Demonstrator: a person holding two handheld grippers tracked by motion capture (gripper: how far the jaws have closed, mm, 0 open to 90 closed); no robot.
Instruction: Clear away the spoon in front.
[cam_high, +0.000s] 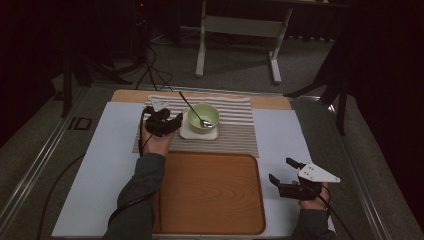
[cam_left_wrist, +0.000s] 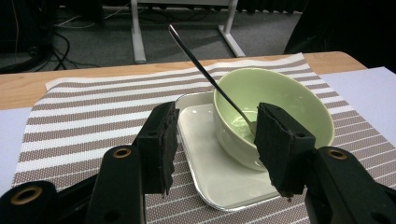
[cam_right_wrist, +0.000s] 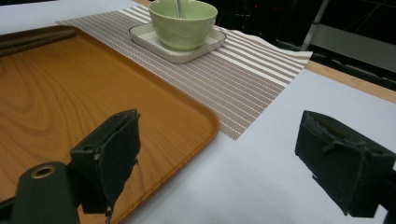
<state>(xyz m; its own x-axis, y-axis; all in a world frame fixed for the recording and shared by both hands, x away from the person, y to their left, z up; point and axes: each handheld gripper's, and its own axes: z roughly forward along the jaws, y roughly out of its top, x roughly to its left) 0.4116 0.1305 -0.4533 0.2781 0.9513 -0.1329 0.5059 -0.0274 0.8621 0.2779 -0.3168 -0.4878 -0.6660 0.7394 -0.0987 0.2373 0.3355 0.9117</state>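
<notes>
On the striped placemat (cam_high: 235, 132), toward the far middle of the table, a white square plate (cam_left_wrist: 205, 168) carries a pale green bowl (cam_high: 204, 116) with a spoon (cam_left_wrist: 205, 72) leaning inside, handle pointing far-left. The left gripper (cam_high: 169, 123) sits just left of the plate, its 2 jaws spread wide and holding nothing, the plate's near-left corner and the bowl's side between them. Nearer lies a wooden tray (cam_high: 210, 192). Right of the tray, well apart from the bowl, the right gripper (cam_high: 283, 173) hovers over the pale blue table cover (cam_high: 285, 135), jaws wide open, empty.
</notes>
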